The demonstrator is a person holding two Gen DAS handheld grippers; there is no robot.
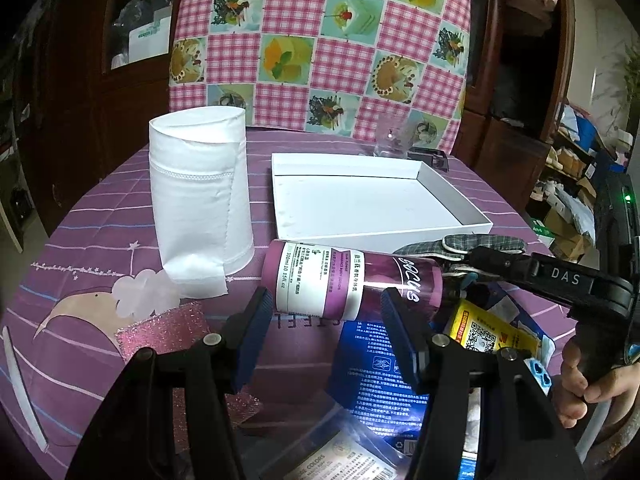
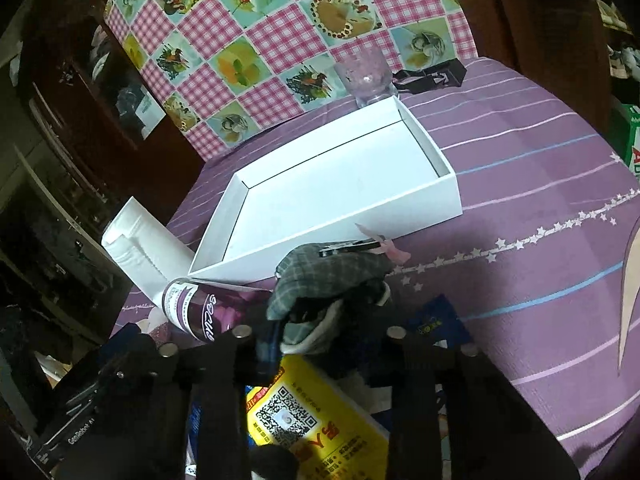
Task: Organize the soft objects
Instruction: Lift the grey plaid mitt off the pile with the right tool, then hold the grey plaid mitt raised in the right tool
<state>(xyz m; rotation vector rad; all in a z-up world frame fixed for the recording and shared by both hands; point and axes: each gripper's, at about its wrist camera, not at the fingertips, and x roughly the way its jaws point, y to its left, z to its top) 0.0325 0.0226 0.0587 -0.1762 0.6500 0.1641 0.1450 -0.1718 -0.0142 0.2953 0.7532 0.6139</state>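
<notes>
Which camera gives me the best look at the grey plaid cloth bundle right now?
The right wrist view: the grey plaid cloth bundle sits near centre, just ahead of the open jaws, its folds visible. The left wrist view shows only a flattened sliver of it at the right, partly hidden behind the right gripper.

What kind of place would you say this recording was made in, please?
Probably a lived-in home: a table under a purple striped cloth, a dark wooden cabinet behind it, and stacked cardboard boxes to the side.
</notes>
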